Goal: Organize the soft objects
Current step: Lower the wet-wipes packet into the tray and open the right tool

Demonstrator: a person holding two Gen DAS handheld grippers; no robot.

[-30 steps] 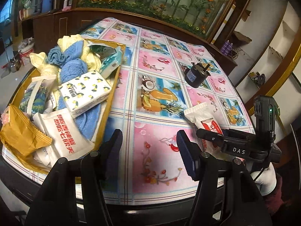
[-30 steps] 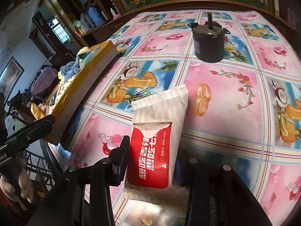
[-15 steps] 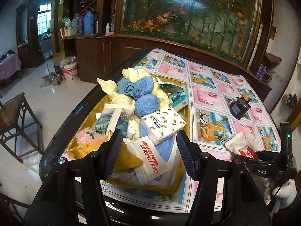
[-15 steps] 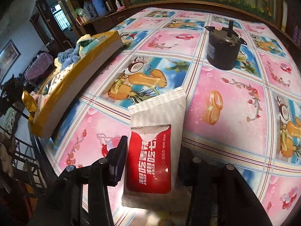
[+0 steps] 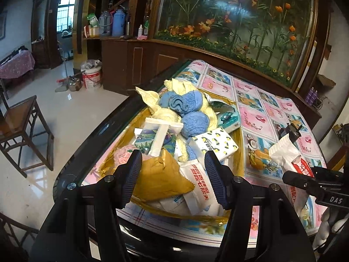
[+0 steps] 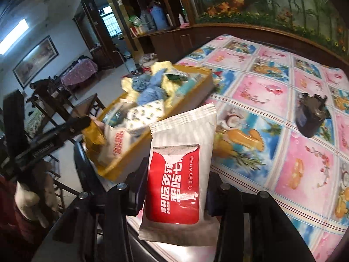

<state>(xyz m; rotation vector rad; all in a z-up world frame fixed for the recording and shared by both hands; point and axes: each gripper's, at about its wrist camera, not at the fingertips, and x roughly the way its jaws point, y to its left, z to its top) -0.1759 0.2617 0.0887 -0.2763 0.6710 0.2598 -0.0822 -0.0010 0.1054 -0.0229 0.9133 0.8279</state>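
Note:
My right gripper point(image 6: 174, 187) is shut on a white and red wet-wipe pack point(image 6: 181, 170) and holds it above the table's front edge, right of the tray. The pack also shows in the left wrist view point(image 5: 290, 159). A gold tray point(image 5: 236, 144) at the table's left holds blue and yellow towels point(image 5: 187, 113), a lemon-print tissue pack point(image 5: 214, 145), a yellow pouch point(image 5: 160, 176) and another wet-wipe pack point(image 5: 199, 185). The tray shows in the right wrist view point(image 6: 196, 100) too. My left gripper point(image 5: 174, 179) is open and empty, raised in front of the tray.
A small black motor point(image 6: 310, 118) stands on the patterned tablecloth point(image 6: 272, 91) right of the tray. A wooden cabinet with a flower mural point(image 5: 229, 21) runs behind the table. A wooden chair point(image 5: 19, 128) stands on the floor at the left.
My right gripper has lifted the wet-wipe pack off the cloth and carried it left toward the tray. My left gripper has pulled back and up, away from the table.

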